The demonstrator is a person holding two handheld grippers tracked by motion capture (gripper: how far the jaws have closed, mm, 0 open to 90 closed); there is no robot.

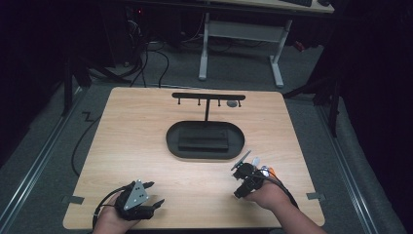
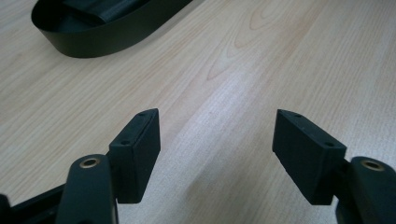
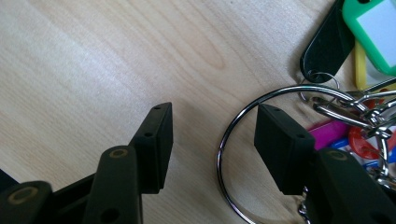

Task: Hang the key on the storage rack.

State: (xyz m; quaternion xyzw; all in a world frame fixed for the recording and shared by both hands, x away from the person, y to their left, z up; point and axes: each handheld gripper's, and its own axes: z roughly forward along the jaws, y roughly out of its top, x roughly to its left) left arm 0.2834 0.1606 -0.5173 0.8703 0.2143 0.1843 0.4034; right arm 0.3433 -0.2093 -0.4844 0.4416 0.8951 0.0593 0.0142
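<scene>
Right gripper view: I see my right gripper [image 3: 212,144] with jaws apart, straddling the rim of a steel key ring [image 3: 224,140]; the pads do not press on it.
Key tags: the green tag [image 3: 373,28] and black tag [image 3: 327,44] lie on the table [image 3: 93,56], joined to the ring.
Left gripper view: my left gripper [image 2: 217,154] stands wide open over bare wood, holding nothing.
High view: the black oval tray [image 1: 204,138] sits mid-table; the hook stand [image 1: 208,97] rises behind it.
</scene>
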